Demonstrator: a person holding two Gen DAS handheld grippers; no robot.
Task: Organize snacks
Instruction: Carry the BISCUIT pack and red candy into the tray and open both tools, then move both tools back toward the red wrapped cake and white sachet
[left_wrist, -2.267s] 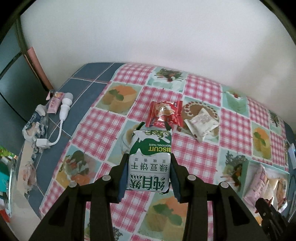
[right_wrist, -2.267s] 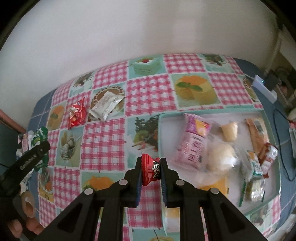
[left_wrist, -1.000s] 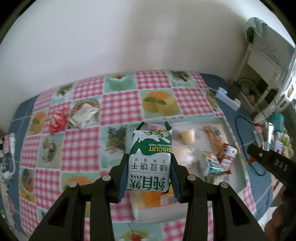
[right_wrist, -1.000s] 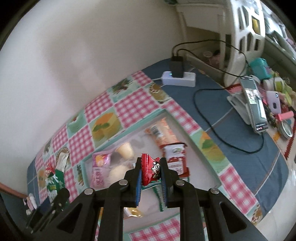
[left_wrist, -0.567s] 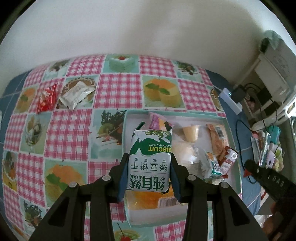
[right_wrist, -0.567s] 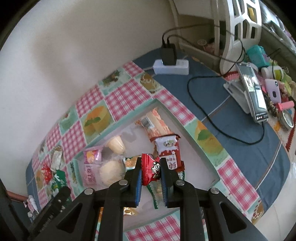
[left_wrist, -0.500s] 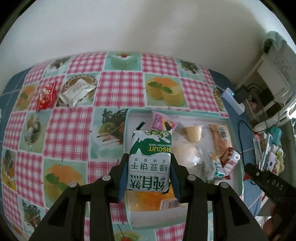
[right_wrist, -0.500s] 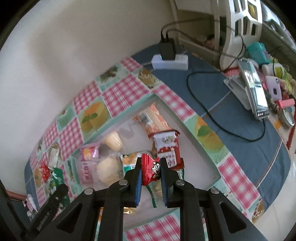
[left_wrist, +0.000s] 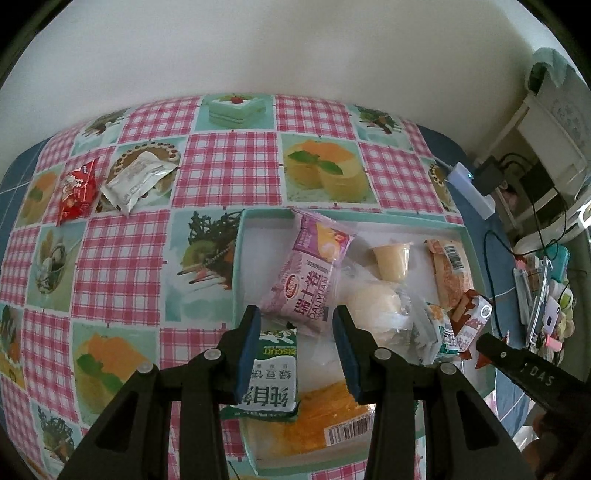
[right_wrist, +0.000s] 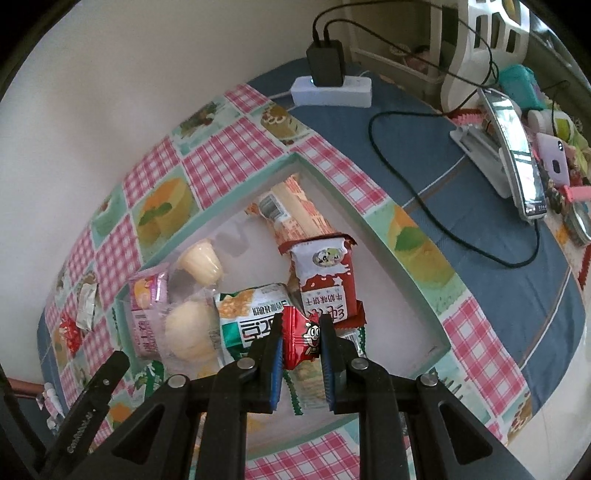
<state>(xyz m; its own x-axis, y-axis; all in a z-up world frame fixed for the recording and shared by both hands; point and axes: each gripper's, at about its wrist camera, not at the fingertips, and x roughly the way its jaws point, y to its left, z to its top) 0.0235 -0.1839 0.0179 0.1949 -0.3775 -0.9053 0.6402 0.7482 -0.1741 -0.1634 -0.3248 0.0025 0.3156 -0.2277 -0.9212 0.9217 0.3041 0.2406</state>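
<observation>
My left gripper (left_wrist: 297, 347) is open above the near left corner of the teal-rimmed tray (left_wrist: 236, 258). The green and white biscuit pack (left_wrist: 271, 376) lies loose below its jaws, against the left finger, over the tray's left rim. My right gripper (right_wrist: 301, 345) is shut on a small red snack packet (right_wrist: 300, 341) and holds it above the tray (right_wrist: 391, 243). The tray holds a pink roll pack (left_wrist: 308, 280), a jelly cup (left_wrist: 391, 256), a clear-wrapped bun (left_wrist: 373, 306) and several other packets. A red packet (left_wrist: 75, 192) and a white packet (left_wrist: 136, 181) lie on the checkered cloth at far left.
A white power strip with a black charger (right_wrist: 330, 83) and a black cable (right_wrist: 424, 199) lie on the blue table right of the tray. A phone on a stand (right_wrist: 513, 147) and small items crowd the far right. The wall runs behind the table.
My left gripper opened and let go of the biscuit pack, which dropped at the tray's left edge. My right gripper moved lower over the tray with the red packet still held.
</observation>
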